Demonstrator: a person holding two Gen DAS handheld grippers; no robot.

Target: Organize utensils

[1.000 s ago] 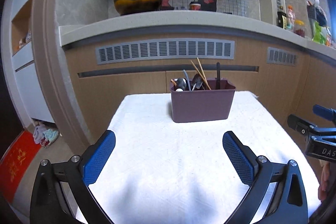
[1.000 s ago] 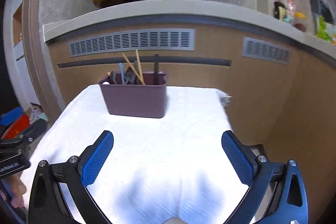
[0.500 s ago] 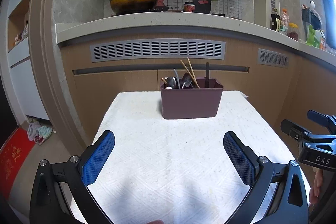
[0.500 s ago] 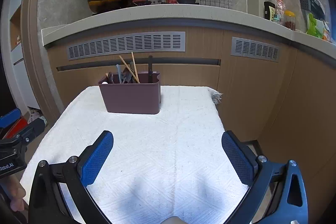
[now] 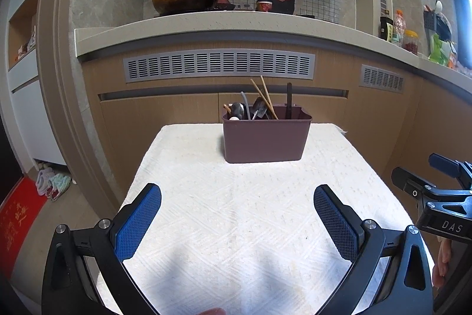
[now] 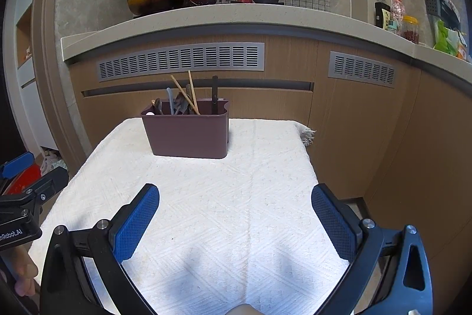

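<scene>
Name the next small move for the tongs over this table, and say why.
Probably none beyond easing both away. The left tongs and right tongs are open and hold nothing. The chopsticks, the spoons and a black-handled utensil stand in the maroon caddy. The white cloth shows nothing loose, so the sorting looks finished.

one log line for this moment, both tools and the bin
left tool open | right tool open | utensils in brown bin | cloth bare
</scene>
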